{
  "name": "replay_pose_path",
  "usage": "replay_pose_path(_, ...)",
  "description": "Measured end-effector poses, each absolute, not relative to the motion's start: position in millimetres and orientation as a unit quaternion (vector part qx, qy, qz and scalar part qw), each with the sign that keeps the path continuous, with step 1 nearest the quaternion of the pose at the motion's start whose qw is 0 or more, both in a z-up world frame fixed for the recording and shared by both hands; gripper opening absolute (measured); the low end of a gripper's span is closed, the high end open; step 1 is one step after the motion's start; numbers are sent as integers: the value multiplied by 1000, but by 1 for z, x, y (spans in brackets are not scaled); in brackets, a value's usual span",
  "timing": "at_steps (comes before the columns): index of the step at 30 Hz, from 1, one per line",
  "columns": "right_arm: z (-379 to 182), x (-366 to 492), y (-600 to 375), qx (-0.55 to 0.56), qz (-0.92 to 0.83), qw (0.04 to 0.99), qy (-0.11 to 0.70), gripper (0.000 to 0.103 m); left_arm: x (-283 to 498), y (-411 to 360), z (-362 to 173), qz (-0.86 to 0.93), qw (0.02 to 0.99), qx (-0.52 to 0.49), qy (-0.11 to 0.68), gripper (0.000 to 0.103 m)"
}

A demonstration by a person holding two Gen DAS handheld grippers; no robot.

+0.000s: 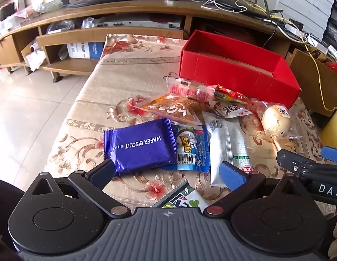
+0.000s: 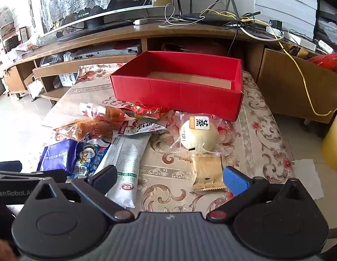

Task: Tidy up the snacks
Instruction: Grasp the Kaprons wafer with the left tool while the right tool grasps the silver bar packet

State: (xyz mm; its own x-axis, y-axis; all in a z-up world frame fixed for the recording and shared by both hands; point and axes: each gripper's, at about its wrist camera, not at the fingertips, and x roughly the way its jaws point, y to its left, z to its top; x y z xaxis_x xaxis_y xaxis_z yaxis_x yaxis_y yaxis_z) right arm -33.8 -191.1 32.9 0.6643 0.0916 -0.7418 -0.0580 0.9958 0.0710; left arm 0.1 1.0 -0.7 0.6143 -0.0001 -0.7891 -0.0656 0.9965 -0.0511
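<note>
Snacks await sorting
Both claws, left claw [image 1: 167, 174] and right claw [image 2: 169, 179], hang spread and empty; red box [image 2: 177, 91] lies ahead, open for loading

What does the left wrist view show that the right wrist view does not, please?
Only the left wrist view shows a green-and-white packet just ahead of the open left gripper. Only the right wrist view shows a gold packet before the open right gripper. Both show the red box, the purple wafer biscuit pack and the wrapped round bun.

Floral-clothed table [image 2: 255, 130] under red box [image 2: 177, 91], scattered snack packets [image 2: 125, 163]
</note>
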Motion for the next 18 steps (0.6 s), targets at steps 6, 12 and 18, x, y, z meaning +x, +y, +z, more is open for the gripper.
replay_pose_path(6,28,-30,-188,12,45,907,418,101,-3,4,-7,23,888,-43,457,103)
replay_pose_path(12,23,-25,-185,7,53,900,433,101,-2,6,-14,29,878,-47,475,103)
replay_pose_path(18,23,-4,-178,11,59,890,451,100,-1,4,-18,20,871,-43,488,103)
